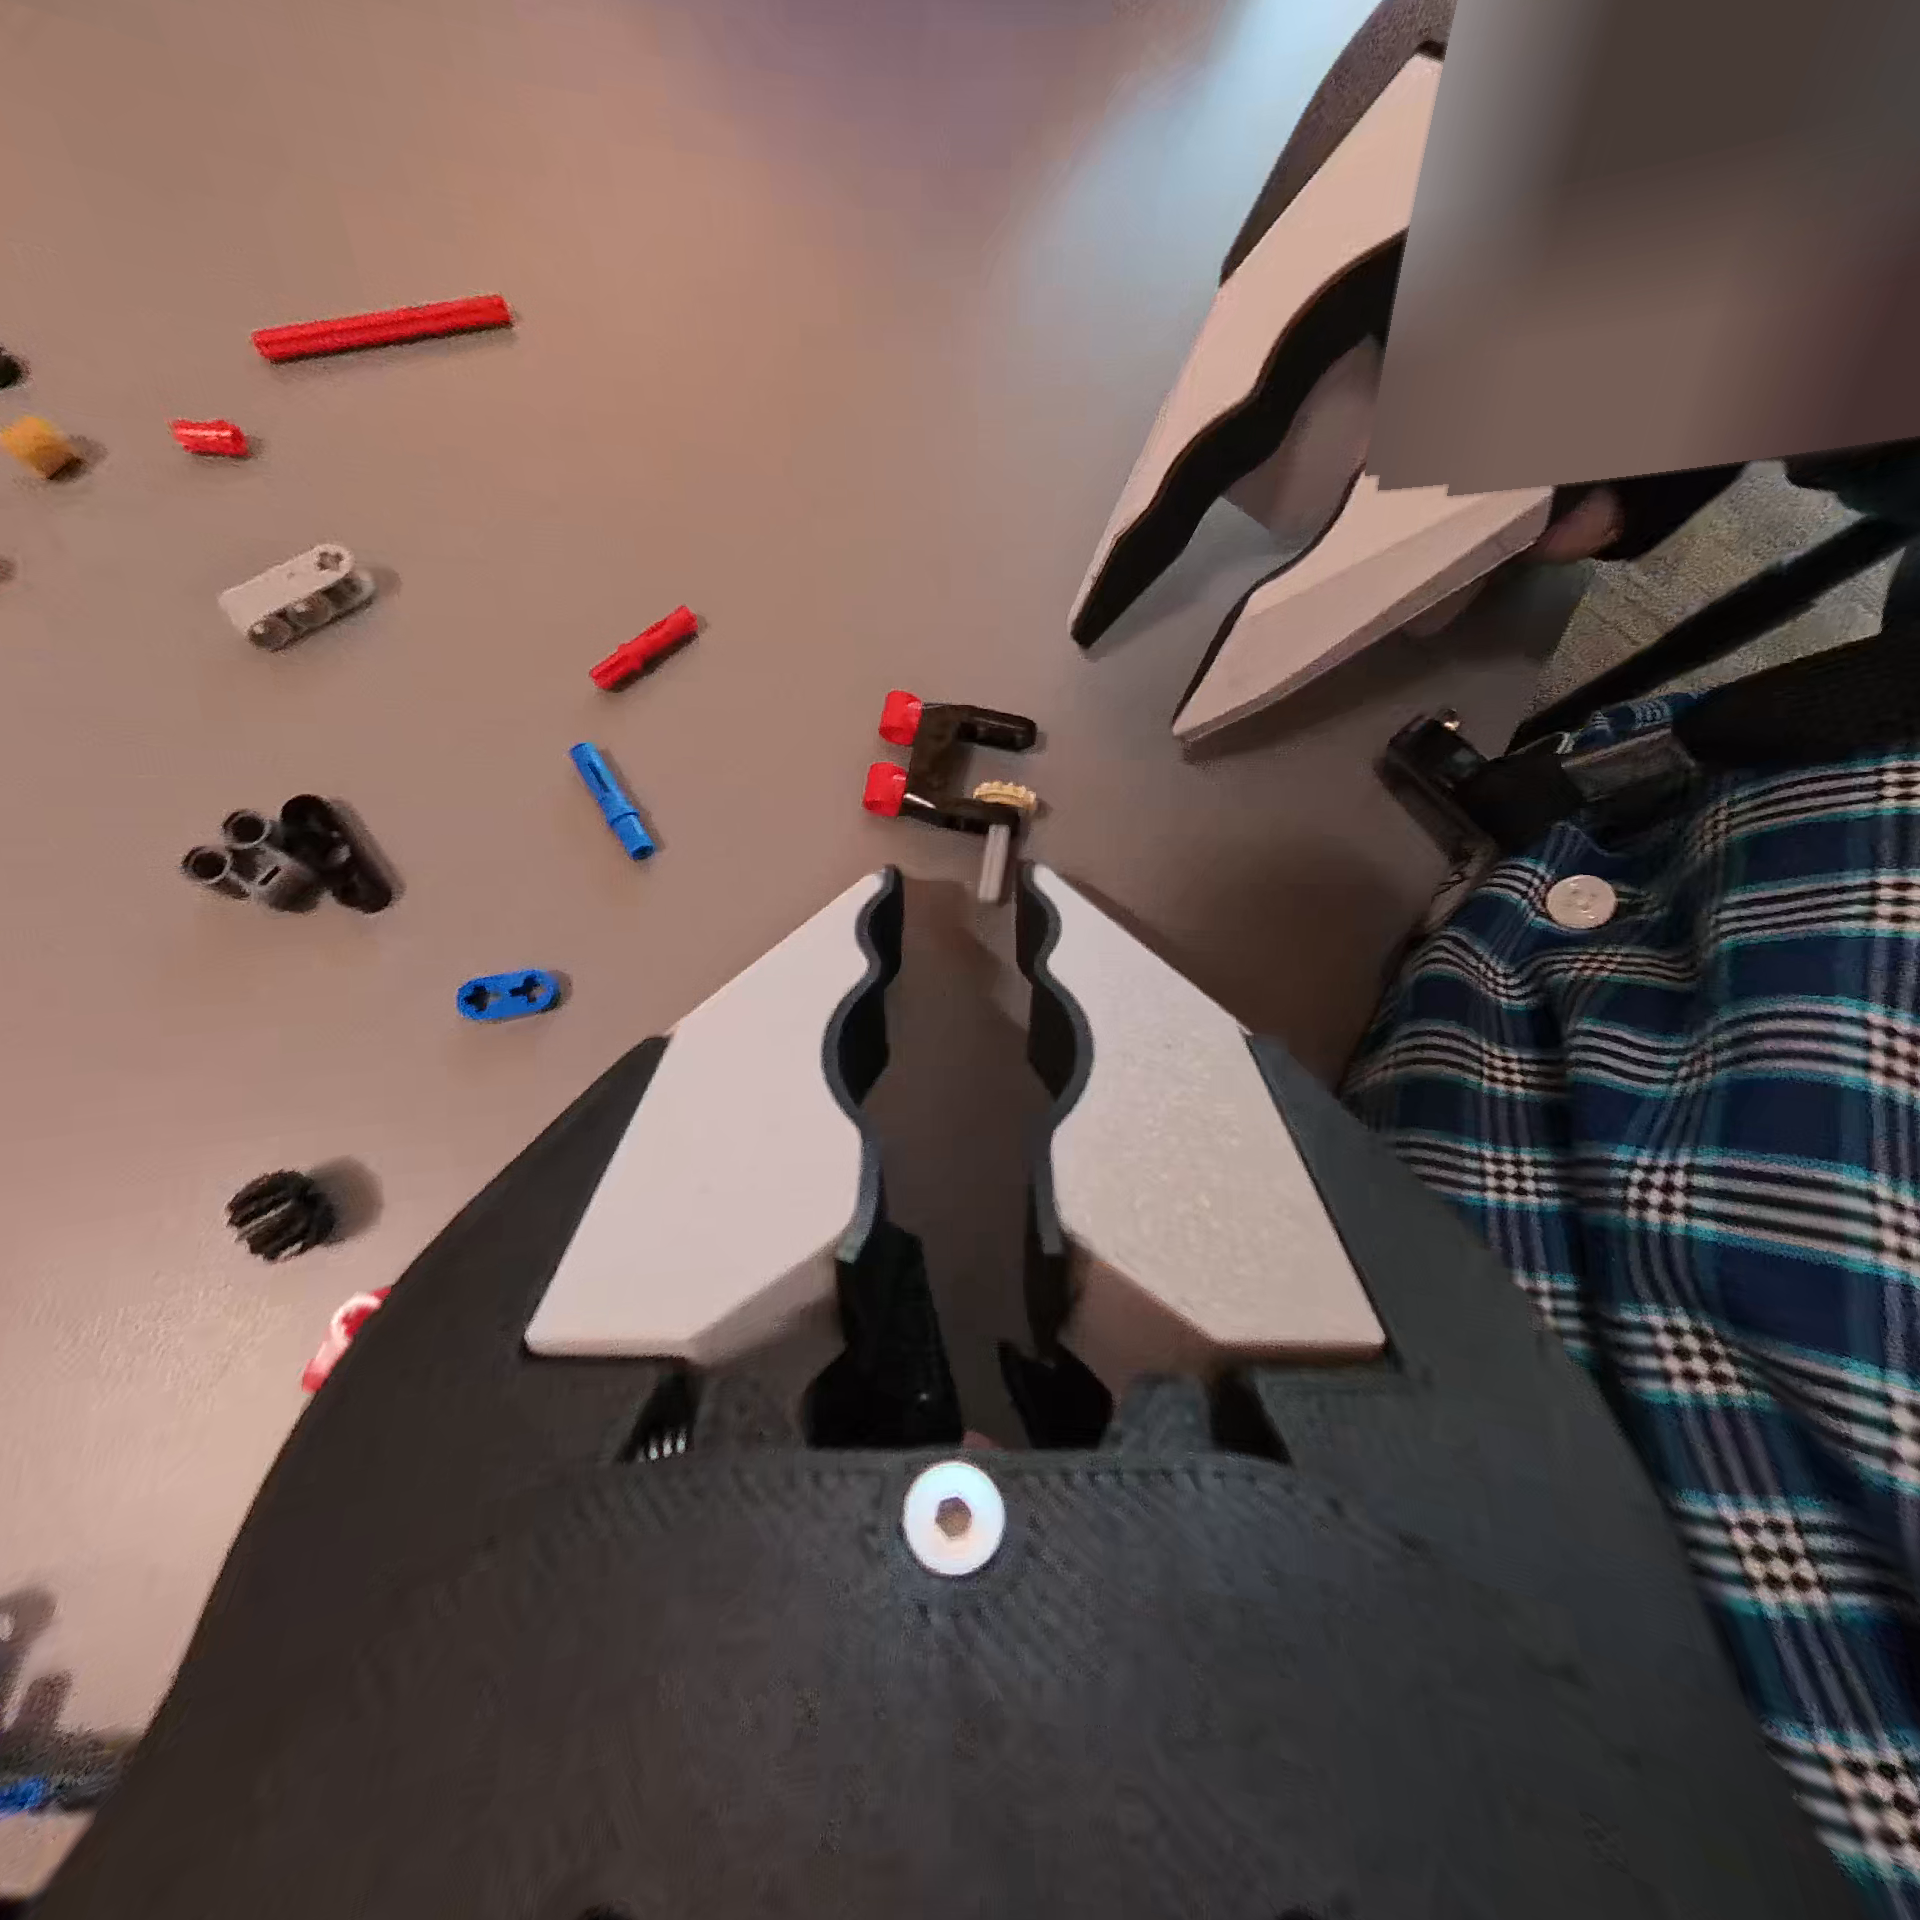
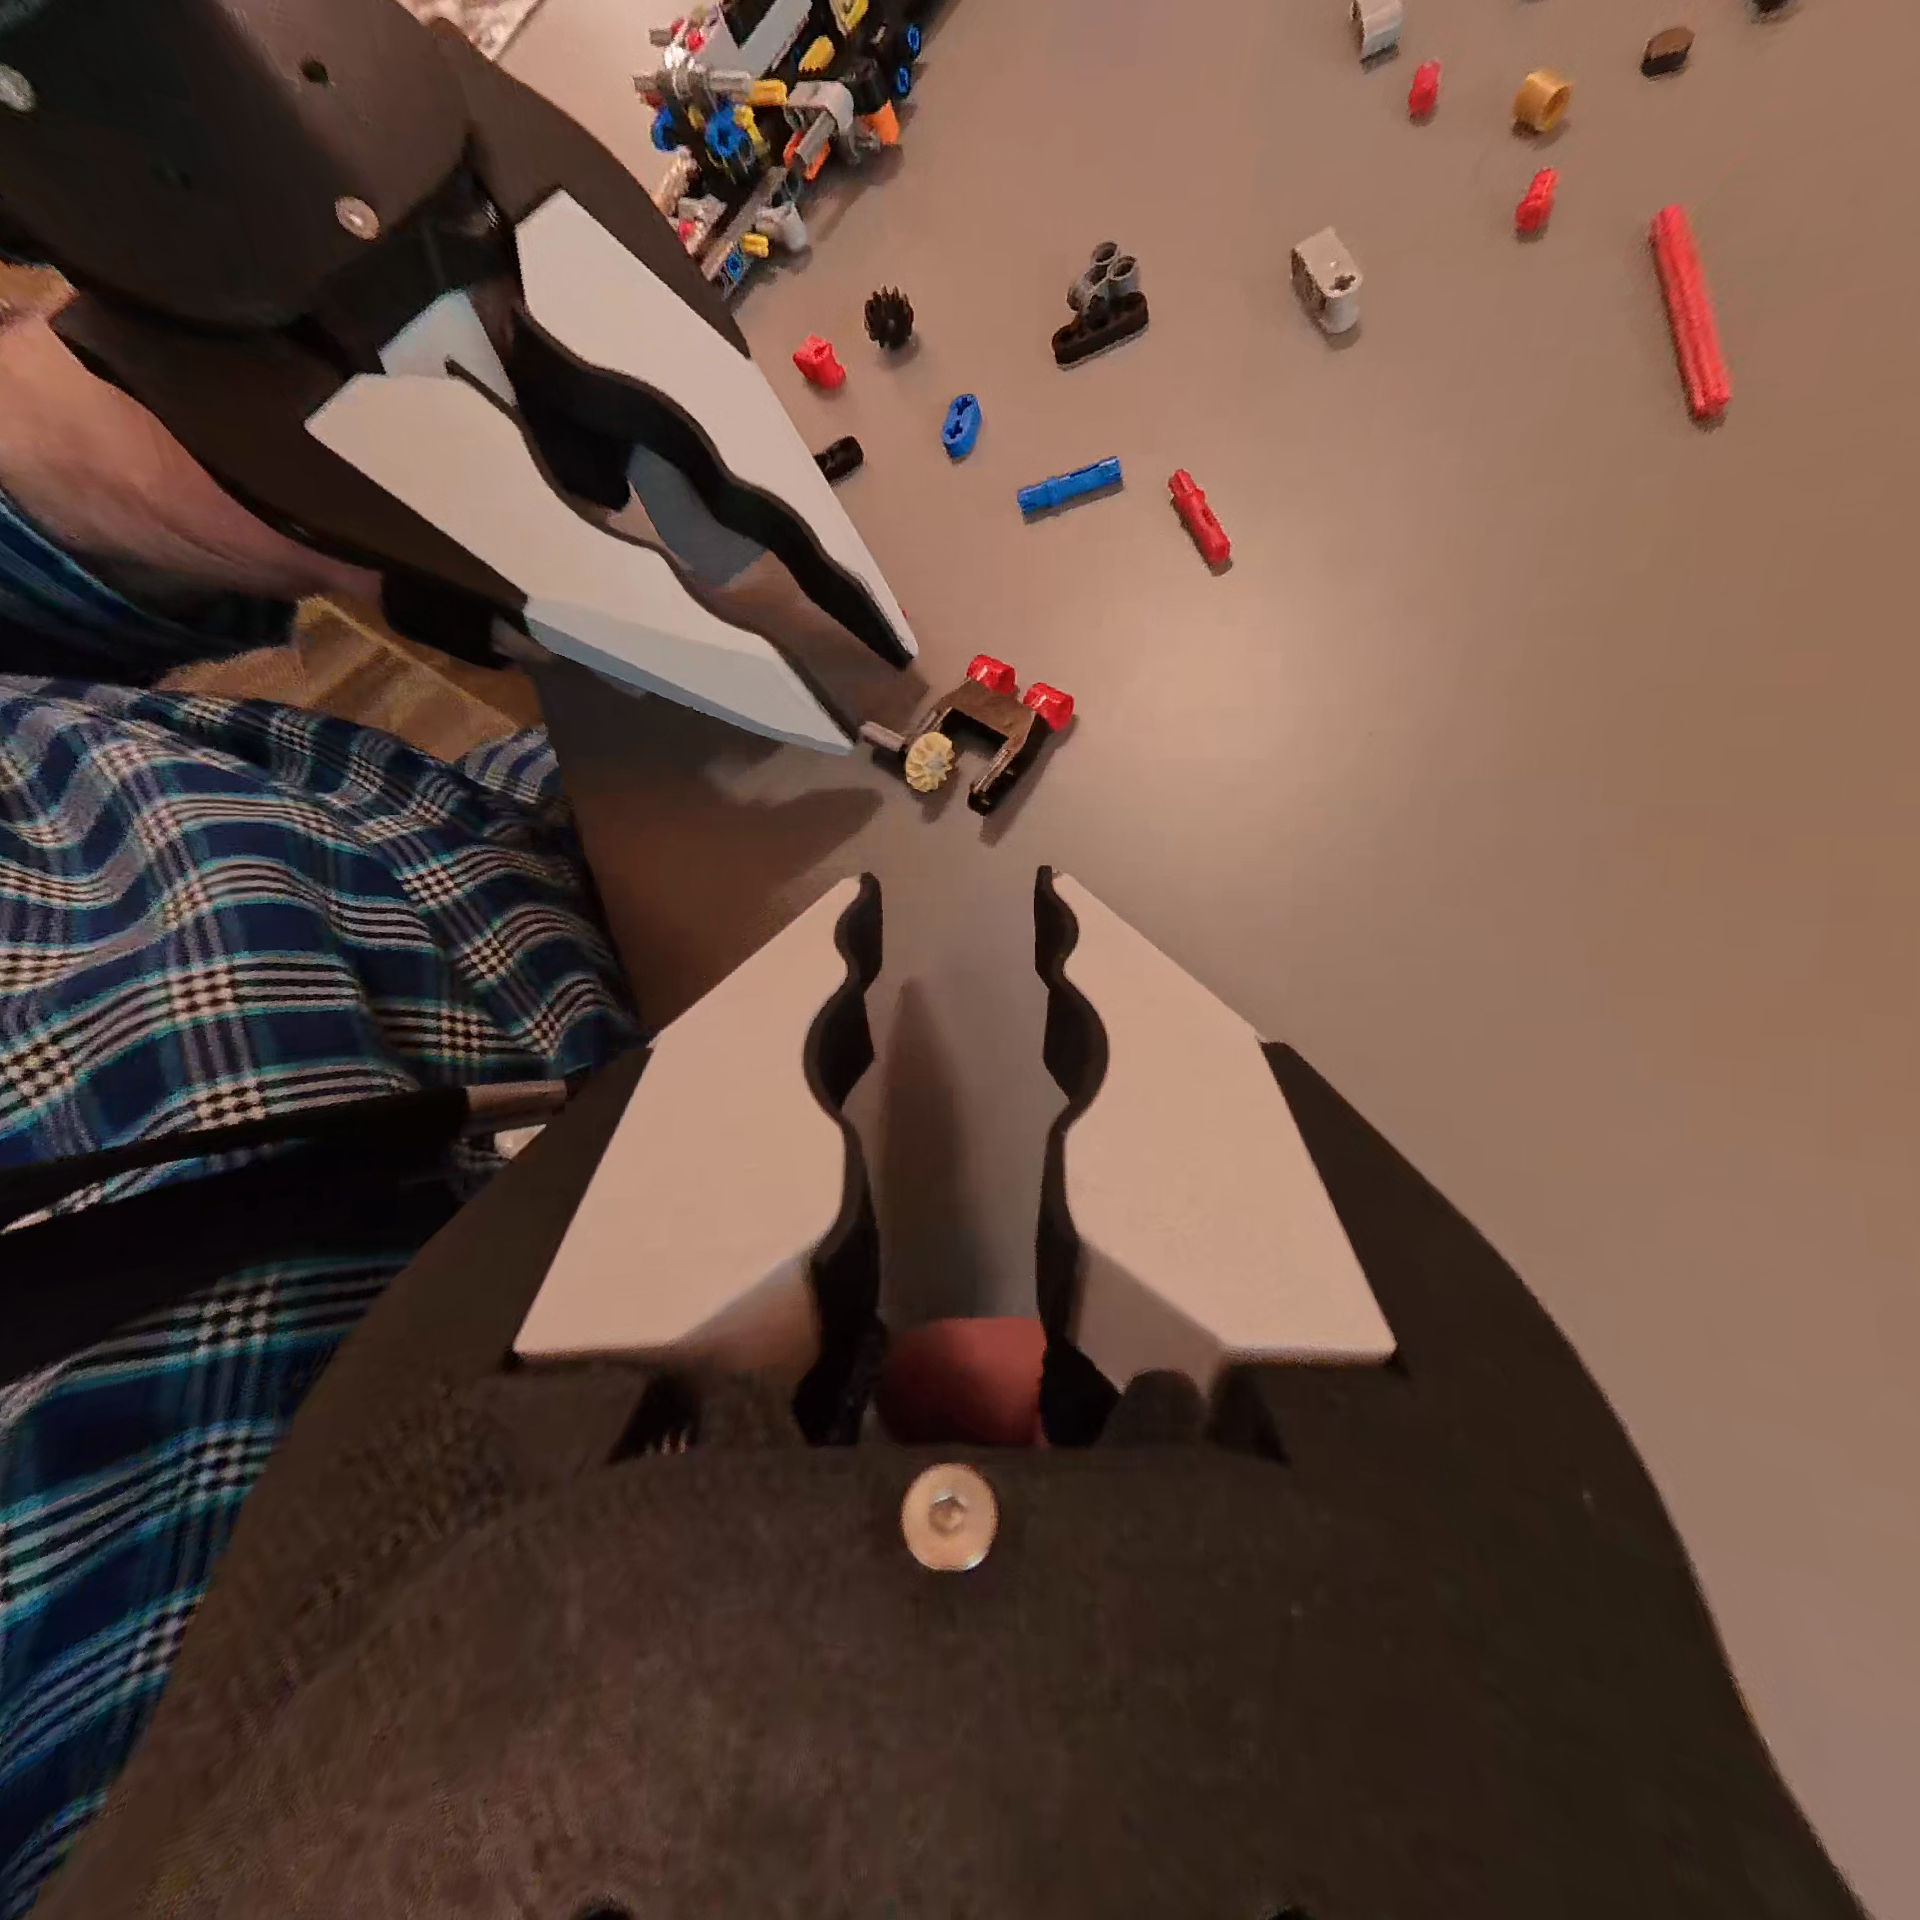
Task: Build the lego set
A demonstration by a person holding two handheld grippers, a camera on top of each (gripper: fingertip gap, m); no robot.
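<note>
A small sub-assembly (image 1: 951, 764) lies on the table: a black U-shaped piece with two red pins, a tan gear (image 1: 1006, 797) and a short grey axle (image 1: 992, 868). It also shows in the right wrist view (image 2: 987, 727). My left gripper (image 1: 961, 878) is open, its tips on either side of the axle's end, with the axle close to the right finger. It shows in the right wrist view (image 2: 881, 698) too. My right gripper (image 2: 956, 883) is open and empty, a short way in front of the sub-assembly. In the left wrist view it (image 1: 1135, 675) hovers to the upper right.
Loose parts lie about: a long red axle (image 1: 382, 327), a blue pin (image 1: 613, 800), a red pin (image 1: 644, 646), a blue link (image 1: 509, 994), a black gear (image 1: 281, 1214), a grey beam (image 1: 296, 597). A partly built model (image 2: 769, 114) stands far back. A person's plaid shirt (image 1: 1662, 1143) is beside the table edge. The grippers' ends are close to 5 cm from one another.
</note>
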